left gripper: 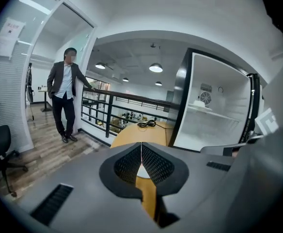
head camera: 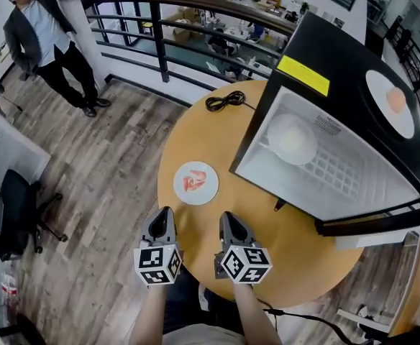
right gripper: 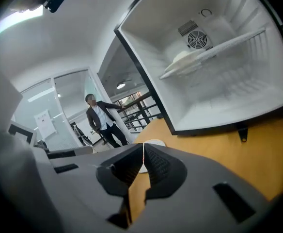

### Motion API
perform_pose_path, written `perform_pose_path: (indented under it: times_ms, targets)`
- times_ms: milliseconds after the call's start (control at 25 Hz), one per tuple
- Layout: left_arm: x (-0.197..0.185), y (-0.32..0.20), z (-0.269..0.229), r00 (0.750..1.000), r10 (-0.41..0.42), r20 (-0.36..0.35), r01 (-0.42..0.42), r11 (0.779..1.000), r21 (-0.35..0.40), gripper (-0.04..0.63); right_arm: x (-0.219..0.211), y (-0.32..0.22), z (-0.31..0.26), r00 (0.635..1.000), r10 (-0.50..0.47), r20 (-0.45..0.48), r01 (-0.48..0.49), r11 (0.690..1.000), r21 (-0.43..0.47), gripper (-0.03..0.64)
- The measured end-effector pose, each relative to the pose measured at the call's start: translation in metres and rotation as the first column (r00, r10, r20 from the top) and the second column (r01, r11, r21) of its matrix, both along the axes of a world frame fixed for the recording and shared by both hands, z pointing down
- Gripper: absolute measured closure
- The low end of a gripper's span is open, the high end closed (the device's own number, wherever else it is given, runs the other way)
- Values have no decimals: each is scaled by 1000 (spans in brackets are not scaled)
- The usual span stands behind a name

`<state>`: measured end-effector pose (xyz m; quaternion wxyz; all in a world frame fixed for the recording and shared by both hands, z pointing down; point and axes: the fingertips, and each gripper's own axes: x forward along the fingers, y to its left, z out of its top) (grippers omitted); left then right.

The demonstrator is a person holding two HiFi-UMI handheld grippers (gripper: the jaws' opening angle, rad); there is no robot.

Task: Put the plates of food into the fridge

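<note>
Round wooden table (head camera: 296, 264), head view: open fridge (head camera: 354, 85) at 2 o'clock, plate of food (head camera: 195, 182) on the table at 12 o'clock from the left gripper (head camera: 163, 213) and right gripper (head camera: 229, 217). Left gripper view: we find the jaws clenched, empty. Right gripper view: jaws clenched, empty, with the plate just beyond the tips.

"How's the light?"

"Bright and even. Round ceiling lamps (left gripper: 155, 68) glow in the left gripper view, and the white inside of the fridge (head camera: 325, 171) is nearly washed out."

"Shadows?"

"Only a soft one on the table (head camera: 195, 135), under the fridge."

"Sharpness?"

"The head view is crisp. Both gripper views bend hard at the edges and go black in the corners. The left gripper (left gripper: 141, 152) and right gripper (right gripper: 143, 154), close to their lenses, look soft."
</note>
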<state>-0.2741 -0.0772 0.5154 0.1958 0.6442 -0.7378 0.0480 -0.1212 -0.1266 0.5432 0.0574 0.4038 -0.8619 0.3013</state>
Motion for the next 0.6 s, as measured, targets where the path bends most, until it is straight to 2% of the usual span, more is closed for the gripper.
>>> perform_pose_path:
  times_ms: [120, 200, 280, 400, 600]
  targets:
    - [-23, -14, 25, 999, 29, -45, -30, 999, -29, 588, -20, -12, 27, 1000, -3, -26, 1, 997, -83, 601]
    - [-32, -26, 46, 990, 60, -125, -70, 994, -83, 588, -30, -19, 43, 1000, -2, -30, -2, 991, -137, 601]
    - [-37, -36, 65, 973, 92, -211, -122, 984, -132, 586, -40, -25, 55, 1000, 0, -20, -4, 983, -182, 600]
    - [-41, -49, 84, 951, 132, -280, -187, 966, -179, 584, -47, -32, 69, 1000, 13, 5, -11, 967, -253, 600]
    - [-43, -62, 108, 895, 159, -417, -281, 926, -251, 501, -44, -40, 87, 995, 93, 39, -72, 926, -370, 598]
